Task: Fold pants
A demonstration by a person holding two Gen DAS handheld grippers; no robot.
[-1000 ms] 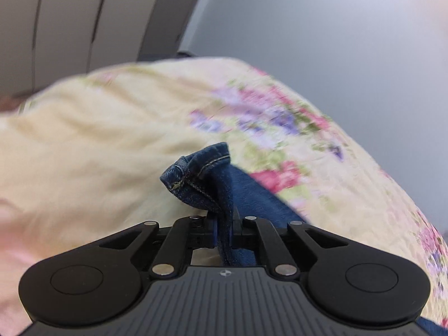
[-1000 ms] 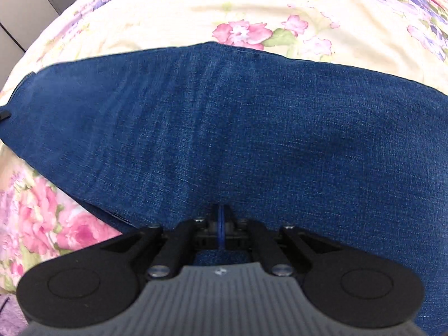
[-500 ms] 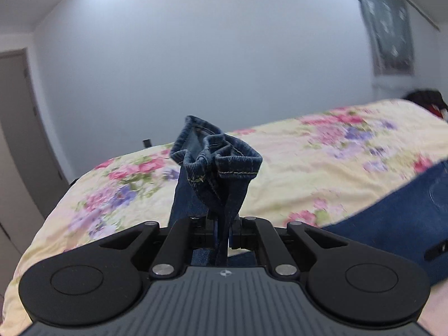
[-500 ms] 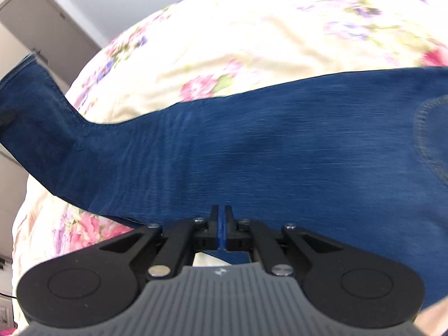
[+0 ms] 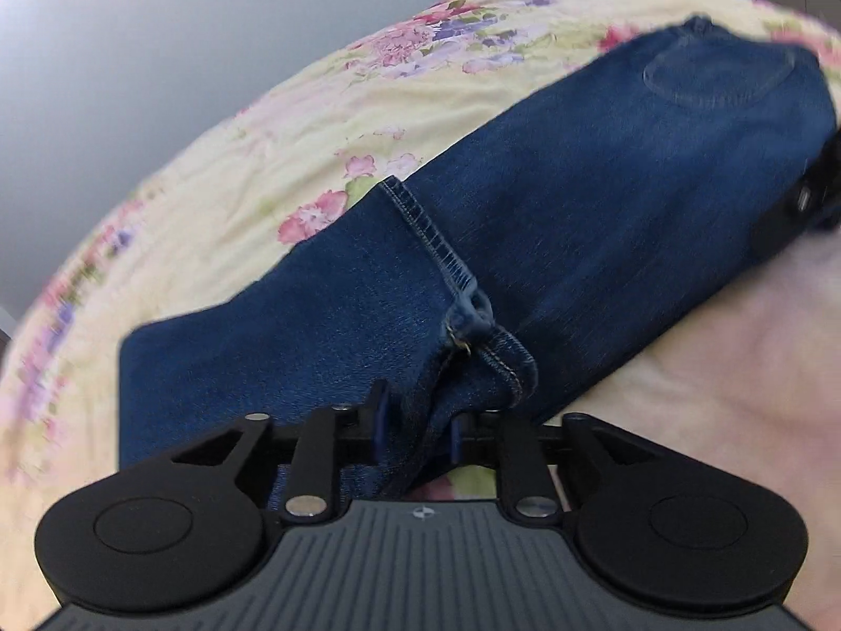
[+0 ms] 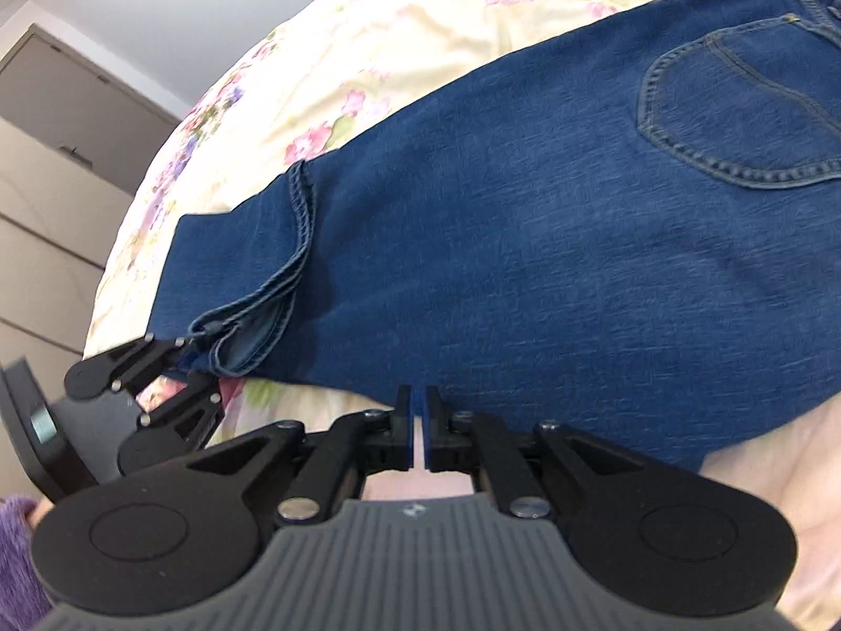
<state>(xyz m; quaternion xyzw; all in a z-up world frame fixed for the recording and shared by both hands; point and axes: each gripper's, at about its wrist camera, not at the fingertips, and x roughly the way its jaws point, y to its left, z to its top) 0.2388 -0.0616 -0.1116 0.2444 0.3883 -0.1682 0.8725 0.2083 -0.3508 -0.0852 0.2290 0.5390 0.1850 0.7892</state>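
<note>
plainly, the left gripper has its two blue-padded fingers spread apart, with a bunched fold of the jeans' leg hem lying loosely between them; the cloth fills the gap, but the pads are not squeezing it tight. from the right wrist view the same left gripper sits at the lower left, its tips touching the hem end of the folded-over leg, near the front edge of the bedspread.

the right gripper has its fingers drawn nearly together, with only a thin slit between the blue pads, and nothing is caught in that slit. pale bedding shows through it, and the tips sit just beside the near edge of the denim without touching it, as far as can be told.

the jeans lie on a floral bedspread, cream with pink and purple flowers. the leg section is folded back over itself, so the stitched hem runs across the denim well short of the back pocket, which faces up toward the waist end at the right. the folded edge at the left looks fairly square. the cloth lies mostly flat, only puckered at the hem corner by the left gripper. a grey wall stands behind the bed, and beige drawers beyond it at the left.
</note>
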